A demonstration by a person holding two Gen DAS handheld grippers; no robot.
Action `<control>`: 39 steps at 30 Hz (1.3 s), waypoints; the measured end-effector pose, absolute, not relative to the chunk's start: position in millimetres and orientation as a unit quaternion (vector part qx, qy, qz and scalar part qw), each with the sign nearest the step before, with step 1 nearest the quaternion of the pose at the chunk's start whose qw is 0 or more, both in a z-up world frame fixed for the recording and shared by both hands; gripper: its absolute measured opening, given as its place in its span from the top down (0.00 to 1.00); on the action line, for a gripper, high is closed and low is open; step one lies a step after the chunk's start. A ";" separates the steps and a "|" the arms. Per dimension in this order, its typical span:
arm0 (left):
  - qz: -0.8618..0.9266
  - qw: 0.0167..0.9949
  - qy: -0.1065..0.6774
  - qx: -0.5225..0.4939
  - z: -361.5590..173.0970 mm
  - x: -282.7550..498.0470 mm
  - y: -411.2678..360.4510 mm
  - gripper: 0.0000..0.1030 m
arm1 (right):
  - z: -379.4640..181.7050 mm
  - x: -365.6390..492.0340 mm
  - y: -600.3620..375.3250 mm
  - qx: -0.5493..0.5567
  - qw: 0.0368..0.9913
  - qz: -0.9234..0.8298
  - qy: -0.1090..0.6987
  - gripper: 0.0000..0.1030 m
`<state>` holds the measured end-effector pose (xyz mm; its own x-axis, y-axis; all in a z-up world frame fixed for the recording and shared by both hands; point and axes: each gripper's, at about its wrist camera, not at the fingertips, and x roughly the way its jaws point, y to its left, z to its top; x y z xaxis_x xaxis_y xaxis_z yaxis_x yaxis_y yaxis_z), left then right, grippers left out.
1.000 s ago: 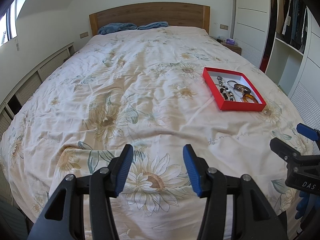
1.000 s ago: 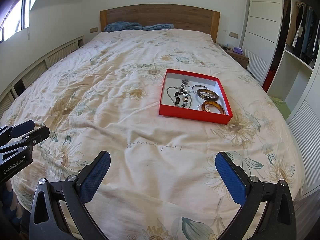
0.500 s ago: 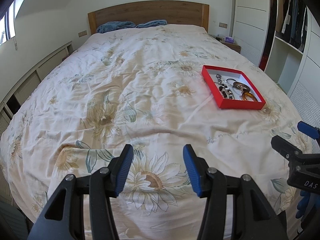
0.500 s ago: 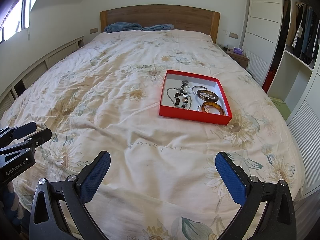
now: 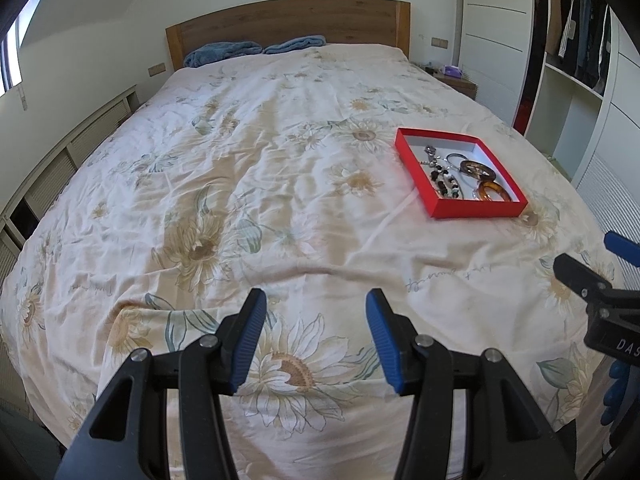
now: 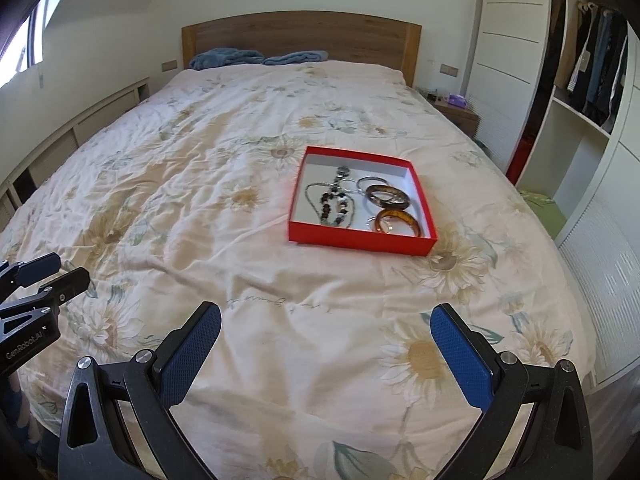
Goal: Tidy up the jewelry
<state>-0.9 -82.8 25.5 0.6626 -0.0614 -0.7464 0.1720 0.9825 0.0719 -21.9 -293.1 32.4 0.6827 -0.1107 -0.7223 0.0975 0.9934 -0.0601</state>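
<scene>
The red tray [image 6: 362, 240] sits on the bed [image 6: 200, 184], on the flowered quilt toward the wardrobe side, and all the jewelry visible lies inside it: a beaded necklace [image 6: 334, 204] in the left half, a dark bangle [image 6: 387, 195] and an amber bangle [image 6: 398, 222] stacked along the right half, with a thin silver ring just behind the dark one. The tray's long sides run away from the cameras, so its near short wall faces the grippers. From the right gripper [image 6: 326, 354] the tray lies almost straight ahead, a little right of centre and well apart; from the left gripper [image 5: 316, 338] the same tray [image 5: 476, 210] lies far off to the right and ahead, past the right gripper's own fingers at that view's edge. The right hand is therefore the nearer and better lined up, and a forward reach with little sideways shift should bring it over the bangles. Both sets of jaws stand spread with nothing between them, only quilt below; the right pair is spread wider than the left. Neither gripper touches the tray or the quilt.
</scene>
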 end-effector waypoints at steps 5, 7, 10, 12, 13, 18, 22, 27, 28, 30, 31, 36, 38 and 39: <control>-0.059 0.906 0.412 0.076 25.2 4.0 -86.2 0.52 | 33.2 -19.2 -299.0 -0.010 0.917 -0.060 0.395 0.00; -0.055 0.905 0.414 0.078 25.4 5.8 -86.2 0.52 | 32.4 -17.5 -299.8 -0.008 0.917 -0.059 0.395 0.00; -0.049 0.904 0.416 0.081 26.3 7.9 -85.5 0.52 | 31.3 -14.5 -301.7 -0.004 0.917 -0.057 0.394 0.00; -0.047 0.904 0.418 0.082 27.3 9.9 -85.1 0.52 | 30.5 -12.6 -302.8 -0.003 0.918 -0.055 0.394 0.00; -0.045 0.904 0.417 0.083 28.1 10.0 -85.0 0.52 | 30.2 -12.0 -303.1 -0.002 0.917 -0.055 0.394 0.00; -0.041 0.903 0.418 0.085 30.5 11.1 -86.8 0.52 | 30.3 -9.5 -305.4 0.001 0.918 -0.051 0.393 0.00; -0.042 0.903 0.419 0.089 31.7 10.5 -87.5 0.52 | 32.6 -10.0 -307.9 0.000 0.920 -0.053 0.389 0.00; -0.041 0.903 0.419 0.087 31.4 10.7 -88.8 0.52 | 34.1 -10.8 -310.8 0.005 0.921 -0.051 0.386 0.00; -0.040 0.903 0.418 0.087 32.2 10.0 -88.6 0.52 | 34.3 -10.8 -311.3 0.005 0.921 -0.050 0.385 0.00; -0.040 0.903 0.418 0.088 32.5 9.0 -89.1 0.52 | 35.0 -11.7 -312.3 0.006 0.922 -0.050 0.384 0.00; -0.040 0.904 0.417 0.088 33.1 7.9 -88.7 0.52 | 35.7 -12.1 -312.9 0.007 0.923 -0.049 0.383 0.00; -0.040 0.903 0.418 0.088 33.9 7.2 -88.9 0.52 | 37.0 -13.1 -314.2 0.008 0.924 -0.048 0.380 0.00; -0.040 0.903 0.418 0.088 33.9 7.9 -89.1 0.52 | 37.6 -13.6 -314.7 0.009 0.924 -0.047 0.380 0.00; -0.040 0.903 0.418 0.088 34.2 7.3 -88.9 0.52 | 37.7 -13.6 -314.7 0.009 0.924 -0.048 0.379 0.00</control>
